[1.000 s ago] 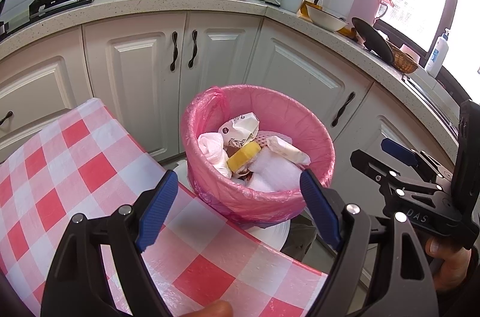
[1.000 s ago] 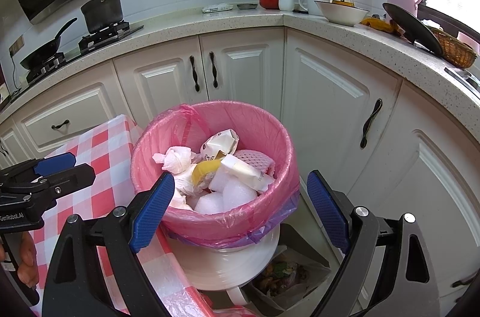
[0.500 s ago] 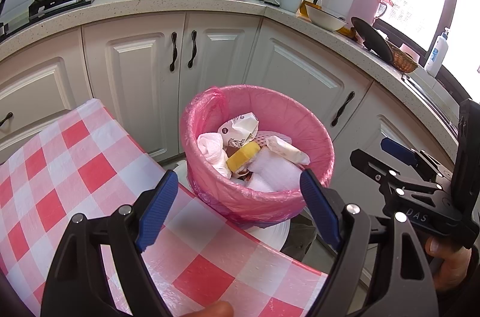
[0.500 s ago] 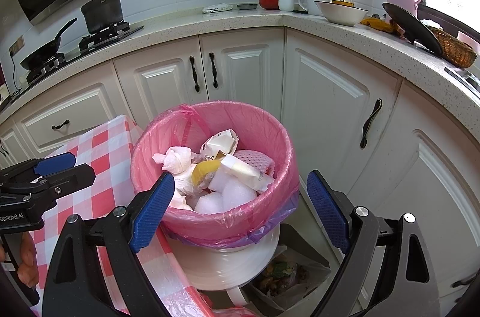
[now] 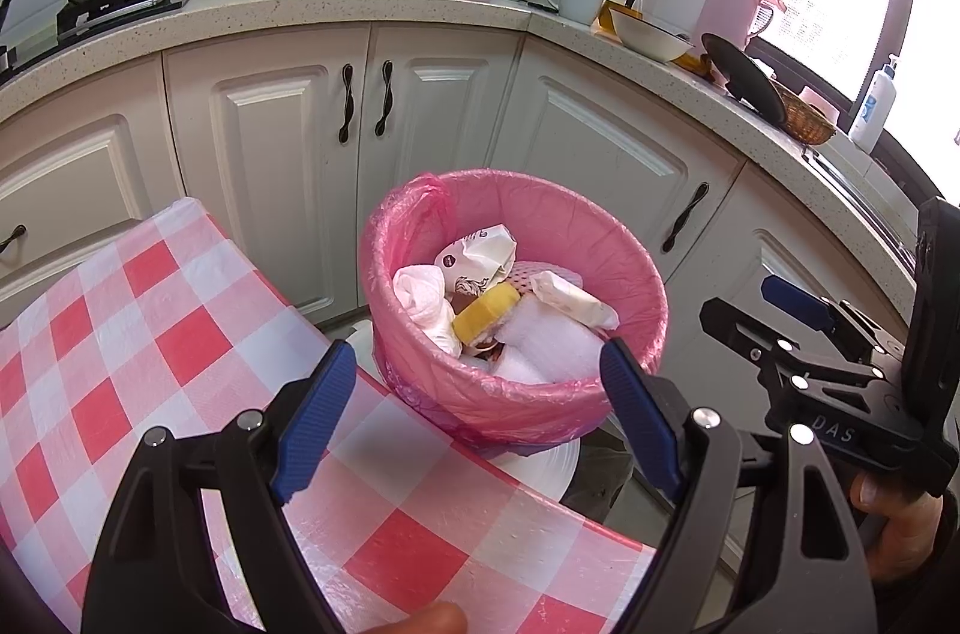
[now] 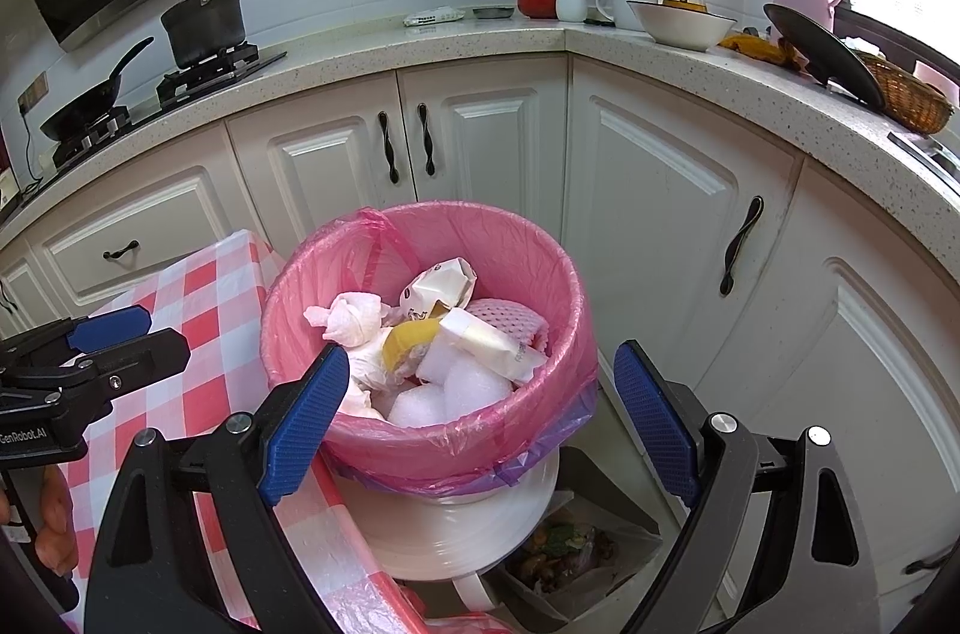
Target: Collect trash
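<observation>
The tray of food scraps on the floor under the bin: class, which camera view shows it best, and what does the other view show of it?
The right wrist view. There the tray of food scraps lies open to sight below the pink-lined bin. In the left wrist view only a dark sliver shows past the checked tablecloth; its contents are hidden.

Right wrist view. Right tongs (image 6: 480, 406) stand wide, blue pads (image 6: 303, 421) apart, nothing between them but air; the bin (image 6: 456, 508) lies beyond. The bin, white, lined with a pink bag (image 6: 528, 268), sits at 12 o'clock from the tongs, filled with crumpled tissue (image 6: 354, 319), a yellow piece (image 6: 405, 340), white foam (image 6: 444, 391) and wrappers. Checked tablecloth (image 6: 204, 298) at 9 o'clock, touching the bin's side. Left tongs (image 6: 90, 352) at 9 o'clock over the cloth, jaws parted. White cabinets (image 6: 492, 141) and worktop (image 6: 372, 45) behind. Food scraps in a bag (image 6: 570, 550) on the floor at 5 o'clock of the bin.
</observation>
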{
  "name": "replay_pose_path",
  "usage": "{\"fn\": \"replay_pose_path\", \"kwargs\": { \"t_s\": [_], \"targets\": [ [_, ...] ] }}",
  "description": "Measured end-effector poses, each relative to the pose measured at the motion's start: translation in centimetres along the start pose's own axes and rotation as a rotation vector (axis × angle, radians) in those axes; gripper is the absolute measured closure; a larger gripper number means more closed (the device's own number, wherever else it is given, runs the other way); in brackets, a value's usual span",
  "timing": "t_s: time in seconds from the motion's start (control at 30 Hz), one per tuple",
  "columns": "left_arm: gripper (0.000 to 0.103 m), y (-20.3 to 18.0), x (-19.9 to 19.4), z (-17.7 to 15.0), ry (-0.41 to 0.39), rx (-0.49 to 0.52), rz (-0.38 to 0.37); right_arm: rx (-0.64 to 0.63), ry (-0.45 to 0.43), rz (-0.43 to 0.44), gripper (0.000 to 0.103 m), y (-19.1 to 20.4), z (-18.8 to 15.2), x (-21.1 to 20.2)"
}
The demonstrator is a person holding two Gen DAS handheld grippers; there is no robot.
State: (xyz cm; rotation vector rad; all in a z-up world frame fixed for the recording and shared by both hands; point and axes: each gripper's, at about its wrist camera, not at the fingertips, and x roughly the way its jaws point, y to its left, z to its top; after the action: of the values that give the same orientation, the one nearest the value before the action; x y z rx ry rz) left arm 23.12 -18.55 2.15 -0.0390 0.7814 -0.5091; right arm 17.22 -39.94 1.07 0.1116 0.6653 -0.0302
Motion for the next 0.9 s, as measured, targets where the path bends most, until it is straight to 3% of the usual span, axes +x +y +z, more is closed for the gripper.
{"fn": "replay_pose_path", "kwargs": {
  "t_s": [0.9],
  "targets": [
    [0.022, -0.02, -0.03, -0.01, 0.0, 0.004, 0.002, 0.002, -0.008, 0.002, 0.019, -0.03, 0.18, -0.06]
  ]
}}
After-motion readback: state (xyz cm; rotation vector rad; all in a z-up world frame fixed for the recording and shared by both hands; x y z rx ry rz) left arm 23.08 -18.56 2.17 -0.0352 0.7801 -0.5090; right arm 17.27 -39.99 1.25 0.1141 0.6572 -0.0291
